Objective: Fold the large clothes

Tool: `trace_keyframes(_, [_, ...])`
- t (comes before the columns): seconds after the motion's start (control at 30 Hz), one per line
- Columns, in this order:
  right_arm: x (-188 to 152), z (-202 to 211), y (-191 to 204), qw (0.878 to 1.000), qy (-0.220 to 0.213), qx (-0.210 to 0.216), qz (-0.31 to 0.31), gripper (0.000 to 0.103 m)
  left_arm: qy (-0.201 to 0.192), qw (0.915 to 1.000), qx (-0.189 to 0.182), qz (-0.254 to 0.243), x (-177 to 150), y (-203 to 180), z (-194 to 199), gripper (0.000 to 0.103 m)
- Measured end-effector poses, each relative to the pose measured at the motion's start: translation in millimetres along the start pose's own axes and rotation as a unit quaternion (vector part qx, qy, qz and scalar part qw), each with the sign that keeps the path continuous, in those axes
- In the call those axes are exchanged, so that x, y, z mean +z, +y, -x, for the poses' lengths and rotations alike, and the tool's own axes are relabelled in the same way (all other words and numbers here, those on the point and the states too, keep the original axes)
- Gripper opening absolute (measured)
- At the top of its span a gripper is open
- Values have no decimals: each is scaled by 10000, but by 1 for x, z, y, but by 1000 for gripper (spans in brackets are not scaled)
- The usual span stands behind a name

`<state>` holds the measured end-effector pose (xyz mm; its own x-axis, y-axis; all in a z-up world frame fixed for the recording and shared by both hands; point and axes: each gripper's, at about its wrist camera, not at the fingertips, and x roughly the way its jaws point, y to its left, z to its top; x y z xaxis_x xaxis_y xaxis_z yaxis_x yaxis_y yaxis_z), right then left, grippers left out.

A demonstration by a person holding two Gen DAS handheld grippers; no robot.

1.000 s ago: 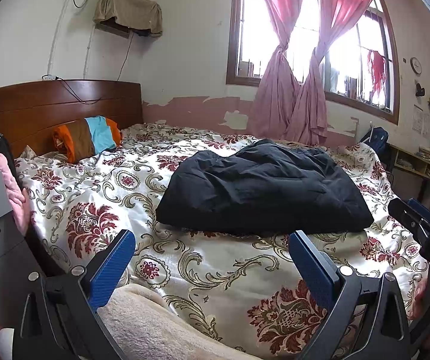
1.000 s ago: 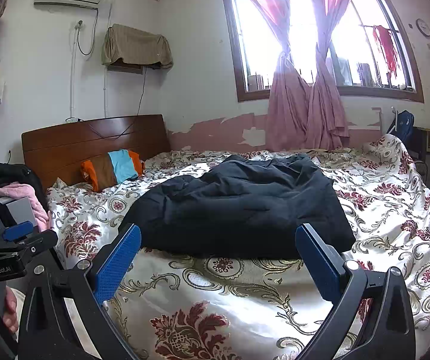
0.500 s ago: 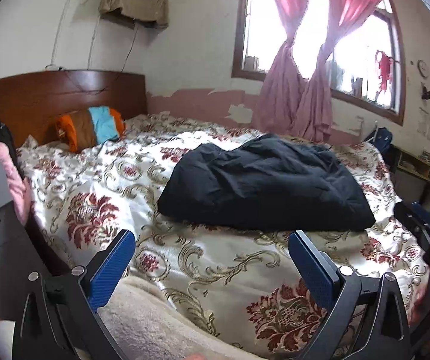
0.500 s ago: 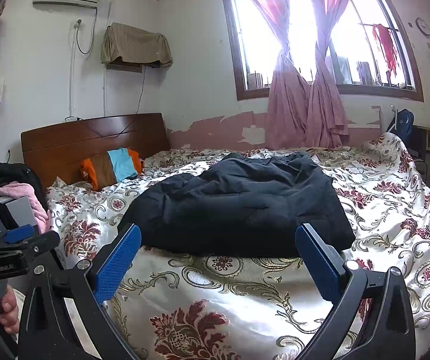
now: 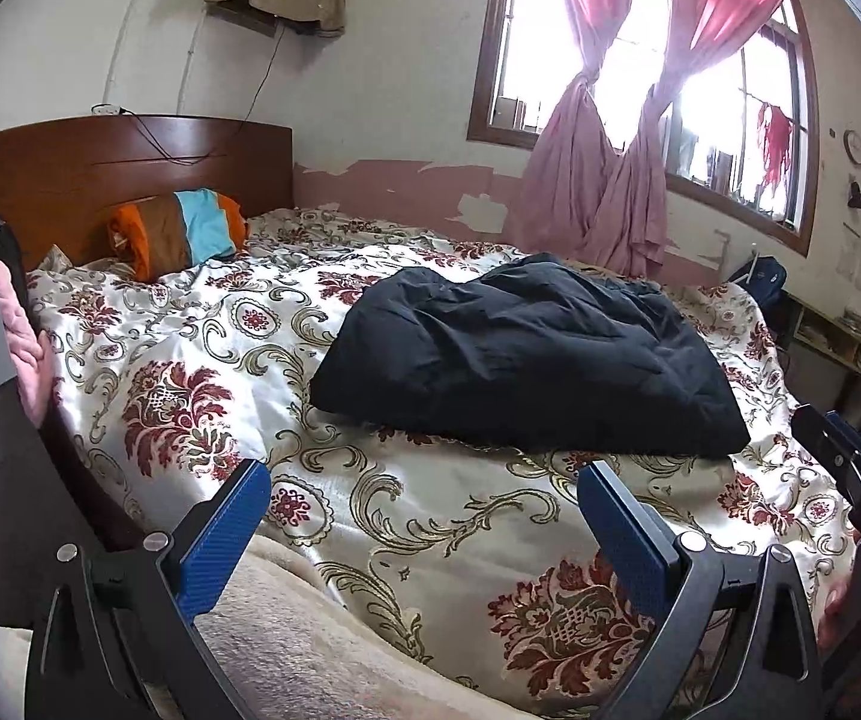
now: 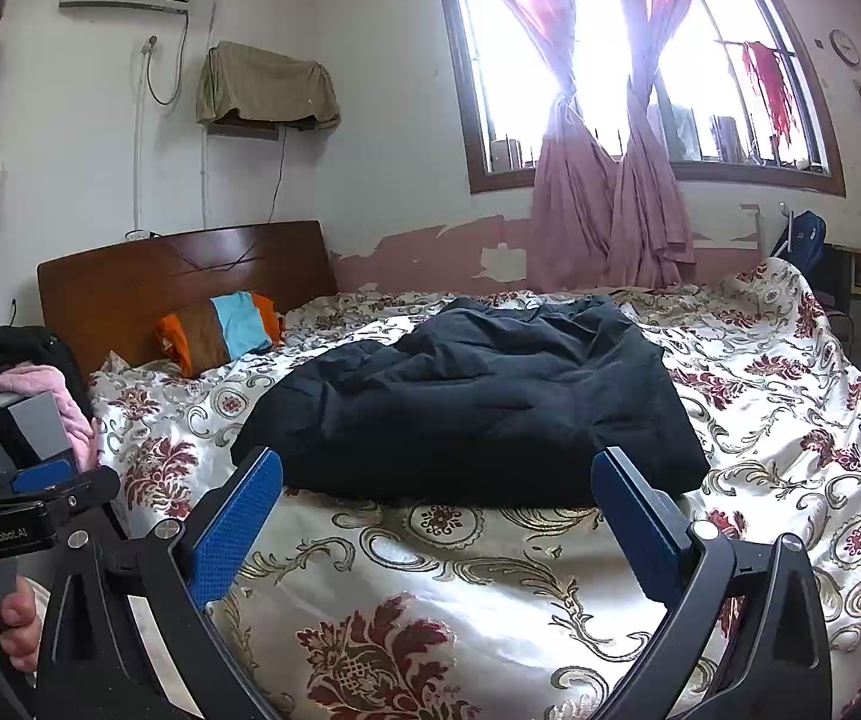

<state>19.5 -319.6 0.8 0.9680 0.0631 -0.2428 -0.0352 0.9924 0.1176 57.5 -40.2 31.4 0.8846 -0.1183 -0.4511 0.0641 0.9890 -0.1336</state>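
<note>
A large dark padded garment [image 5: 526, 360] [image 6: 478, 402] lies bunched in a rough rectangle in the middle of the bed [image 5: 202, 354] [image 6: 790, 408], which has a white floral cover. My left gripper [image 5: 424, 504] is open, held above the bed's near edge, short of the garment. My right gripper [image 6: 436, 492] is open too, its blue pads [image 6: 238, 528] just in front of the garment's near edge. Nothing is between either pair of fingers. Each wrist view shows the other gripper at its side: the right gripper [image 5: 850, 468] and the left gripper [image 6: 28, 510].
A striped orange, brown and blue pillow [image 5: 178, 231] leans on the wooden headboard [image 5: 130, 162]. Pink and black clothes [image 6: 28, 378] pile on a box left of the bed. A beige blanket [image 5: 286, 630] hangs at the near edge. Shelves [image 5: 838, 336] stand at the right.
The left wrist view has tilted downward a little and shifted slightly, so the bed sits higher in frame. The right gripper has barely moved. The garment lies as before.
</note>
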Motion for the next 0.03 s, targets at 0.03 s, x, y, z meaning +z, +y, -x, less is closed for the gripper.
trace_keyframes(0.03, [0,0,0,10000,0,-2,-4,101,-1,10000,6,6,0,0,0,103])
